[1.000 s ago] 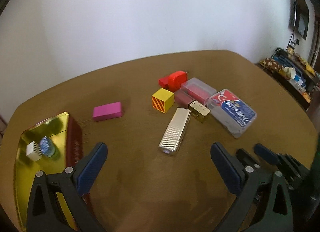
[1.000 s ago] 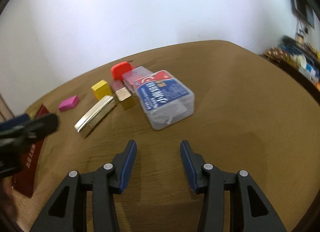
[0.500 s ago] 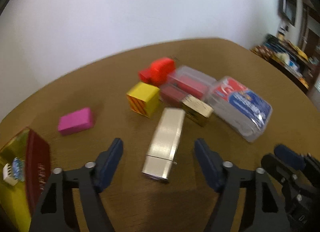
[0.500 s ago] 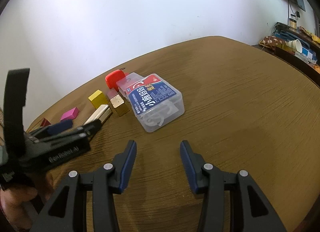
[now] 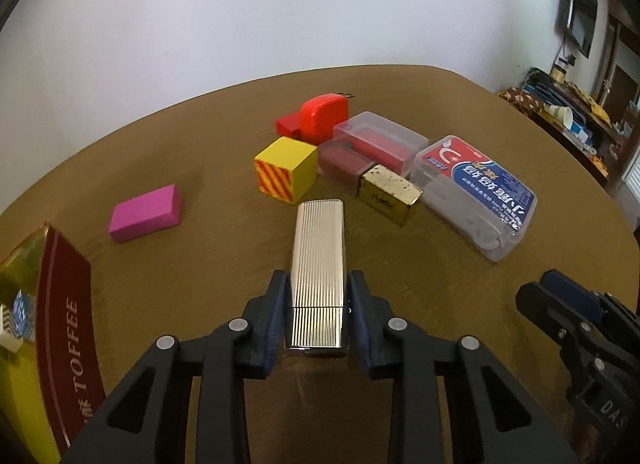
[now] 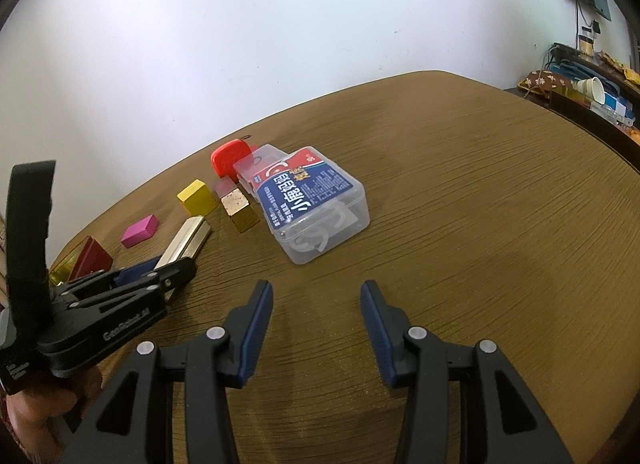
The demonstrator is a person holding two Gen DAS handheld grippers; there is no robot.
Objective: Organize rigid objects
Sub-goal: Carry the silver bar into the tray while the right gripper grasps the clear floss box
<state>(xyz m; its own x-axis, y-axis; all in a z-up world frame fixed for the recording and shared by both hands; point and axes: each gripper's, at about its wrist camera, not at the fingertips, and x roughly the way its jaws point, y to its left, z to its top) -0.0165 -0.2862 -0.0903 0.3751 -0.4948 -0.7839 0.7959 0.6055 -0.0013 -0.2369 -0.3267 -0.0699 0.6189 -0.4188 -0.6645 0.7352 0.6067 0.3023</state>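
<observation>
Left hand-held gripper (image 5: 317, 314): jaws closing around the ribbed silver case (image 5: 318, 264), pads at its near end; case lies flat on the tabletop (image 5: 200, 284). Its near edge is hidden between the fingers, so firm contact is hard to confirm. A second ago the jaws were wide and the case sat further off. Right hand-held gripper (image 6: 317, 318) is partly open, empty, unchanged. Toffee tin (image 5: 52, 324) is cut off at left. Clear floss box (image 5: 476, 195) is well apart.
</observation>
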